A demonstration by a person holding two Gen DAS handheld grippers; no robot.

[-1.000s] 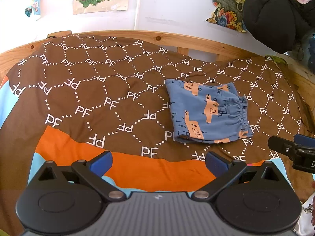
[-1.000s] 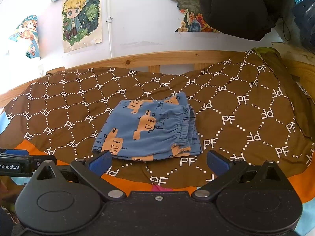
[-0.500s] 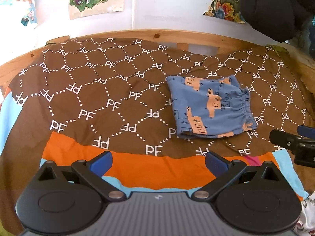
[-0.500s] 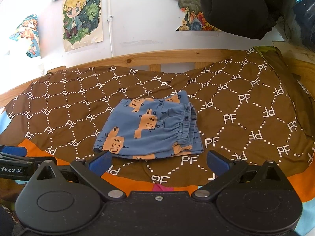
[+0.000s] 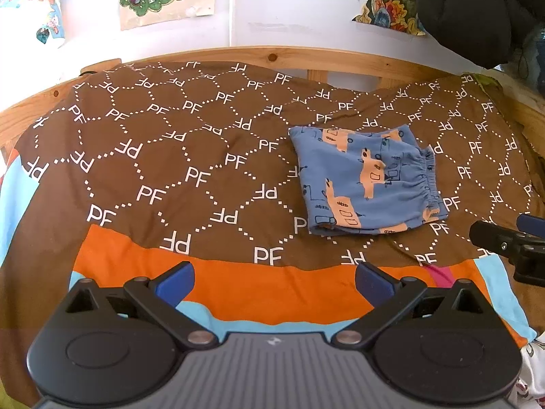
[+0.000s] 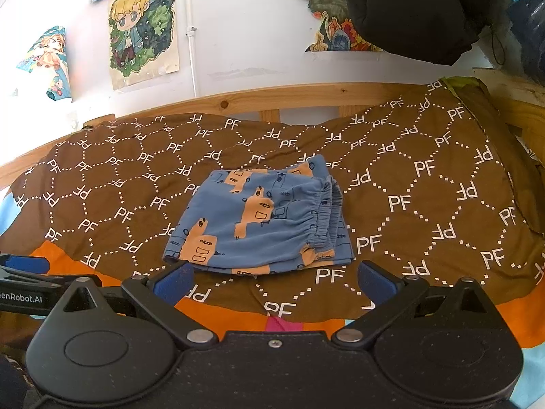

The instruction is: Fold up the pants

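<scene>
The blue pants (image 5: 366,180) with orange car prints lie folded into a small square on the brown bedspread, elastic waistband to the right. They also show in the right wrist view (image 6: 265,221). My left gripper (image 5: 274,281) is open and empty, held back over the orange stripe, left of and nearer than the pants. My right gripper (image 6: 274,281) is open and empty, just short of the pants' near edge. The right gripper also shows at the right edge of the left wrist view (image 5: 507,242).
A brown "PF" bedspread (image 5: 170,156) with an orange and light blue band (image 5: 238,289) covers the bed. A wooden bed rail (image 5: 272,56) runs along the far side. A black jacket (image 6: 415,10) hangs at the upper right. Posters are on the wall.
Both grippers have drawn back and up from the pants, which sit a little farther off in both views. The pants have not moved.
</scene>
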